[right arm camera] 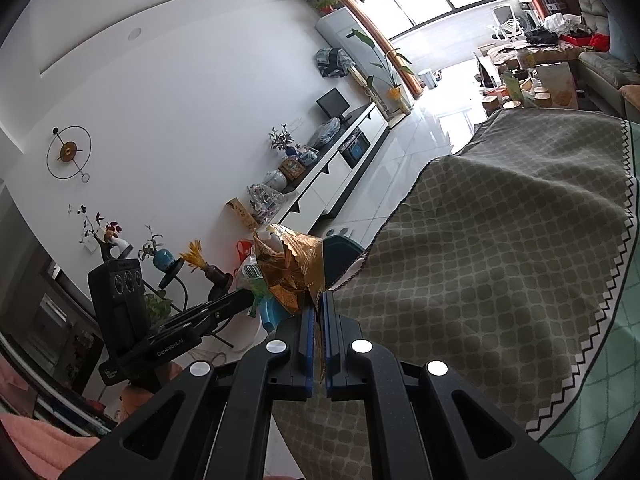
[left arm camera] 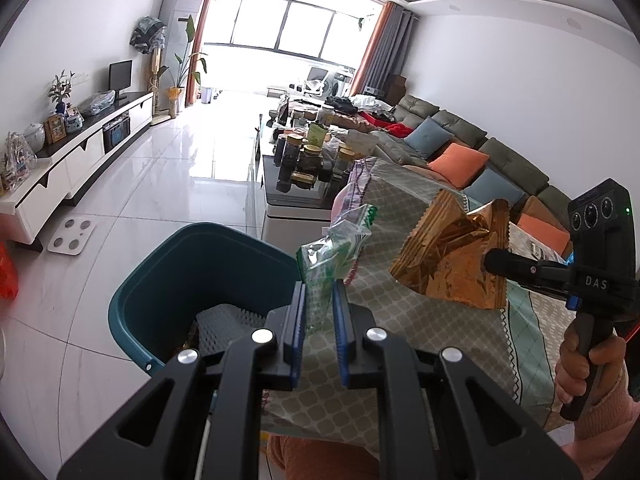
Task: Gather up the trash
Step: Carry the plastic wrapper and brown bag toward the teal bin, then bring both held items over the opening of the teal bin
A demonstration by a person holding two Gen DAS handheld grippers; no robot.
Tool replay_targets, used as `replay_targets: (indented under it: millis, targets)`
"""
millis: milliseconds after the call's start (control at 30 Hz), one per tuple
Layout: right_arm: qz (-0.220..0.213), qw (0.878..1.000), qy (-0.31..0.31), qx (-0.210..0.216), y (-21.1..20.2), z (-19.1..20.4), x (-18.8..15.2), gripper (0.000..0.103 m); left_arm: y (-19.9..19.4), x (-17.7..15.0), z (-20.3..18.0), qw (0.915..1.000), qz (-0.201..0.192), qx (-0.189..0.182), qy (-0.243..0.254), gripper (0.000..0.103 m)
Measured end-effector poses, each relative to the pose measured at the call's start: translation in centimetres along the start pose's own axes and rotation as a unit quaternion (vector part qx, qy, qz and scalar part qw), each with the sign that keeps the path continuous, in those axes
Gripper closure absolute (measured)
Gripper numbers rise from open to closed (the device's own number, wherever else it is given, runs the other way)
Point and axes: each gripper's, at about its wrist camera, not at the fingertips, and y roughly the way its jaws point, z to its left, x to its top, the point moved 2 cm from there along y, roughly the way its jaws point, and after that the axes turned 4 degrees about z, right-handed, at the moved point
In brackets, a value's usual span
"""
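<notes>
Gold foil, crinkled with zigzag-cut edges, makes up the wrapper (right arm camera: 294, 270) pinched between the nearly closed pads of the right gripper (right arm camera: 319, 312). Beside it, a crumpled green-and-clear plastic wrapper (left arm camera: 334, 256) is clamped in the narrow gap of the left gripper (left arm camera: 320, 304). Both wrappers hang in the air just beside the teal bin (left arm camera: 192, 264), the green one at its rim, the gold one farther off over the patterned tablecloth (right arm camera: 500, 240).

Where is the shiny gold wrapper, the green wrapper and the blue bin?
gold wrapper (left arm camera: 448, 256): left wrist view, on its crinkled middle.
green wrapper (left arm camera: 334, 258): left wrist view, on the part above the left gripper's pads.
blue bin (left arm camera: 200, 256): left wrist view, on its inner back wall.
</notes>
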Motion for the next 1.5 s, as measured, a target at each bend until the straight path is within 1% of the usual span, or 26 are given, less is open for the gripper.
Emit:
replay_targets:
  millis: [600, 800, 1500]
  targets:
    - [0.015, 1.000, -0.003, 0.008, 1.7, 0.8, 0.6, 0.099, 0.3, 0.0, 0.1, 0.9998, 0.003, 0.020, -0.009, 0.089]
    - [0.018, 1.000, -0.002, 0.010, 1.9, 1.0, 0.6, 0.099, 0.7, 0.3, 0.9, 0.9996, 0.005, 0.024, -0.014, 0.089]
    - [0.027, 0.999, -0.002, 0.019, 3.4, 1.8, 1.2, 0.099, 1.5, -0.2, 1.7, 0.9988, 0.008, 0.045, -0.020, 0.089]
